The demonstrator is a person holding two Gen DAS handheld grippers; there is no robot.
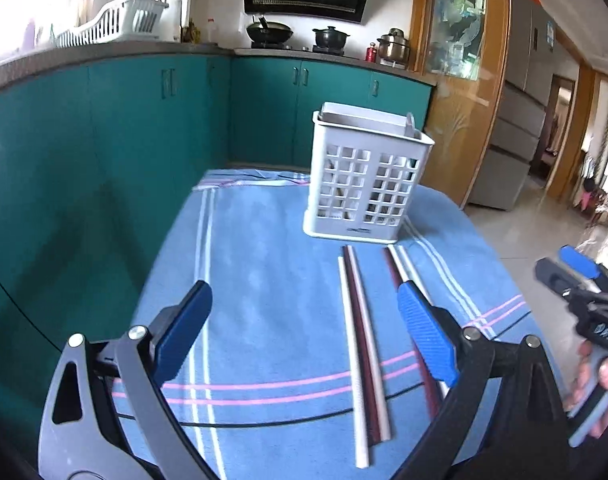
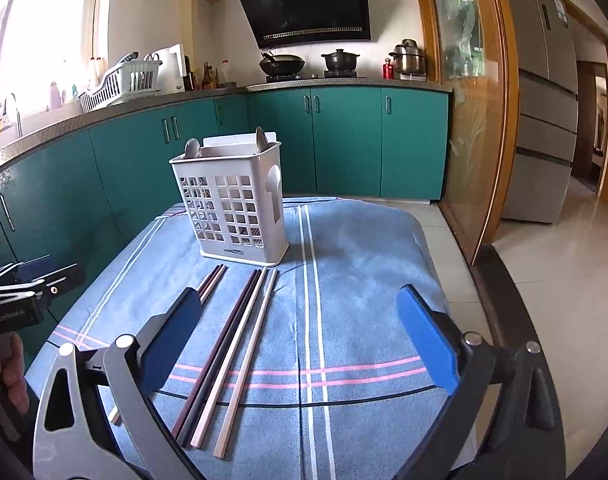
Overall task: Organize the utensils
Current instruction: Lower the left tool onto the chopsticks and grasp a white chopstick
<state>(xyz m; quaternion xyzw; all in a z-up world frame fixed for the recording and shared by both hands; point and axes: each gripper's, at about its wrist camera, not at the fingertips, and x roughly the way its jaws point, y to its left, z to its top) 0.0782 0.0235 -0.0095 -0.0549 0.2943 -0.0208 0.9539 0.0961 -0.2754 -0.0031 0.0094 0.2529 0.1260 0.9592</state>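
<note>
Blue terry cloth (image 2: 364, 248), striped white and pink, covers the bench to its rounded edges. White plastic utensil holder (image 2: 232, 208), rectangular with square-grid perforated walls, stands upright toward the far side; spoon handles (image 2: 260, 138) rise from it. Chopsticks (image 2: 228, 344), slim straight rods in dark brown and cream, lie flat just in front of the holder, long axes running from the holder toward the near edge. Bare cloth lies open to either side. Left claw (image 1: 304, 328) stands wide apart above the chopsticks, gripping nothing. Right claw (image 2: 300, 336) likewise spread wide, empty, over the same rods.
</note>
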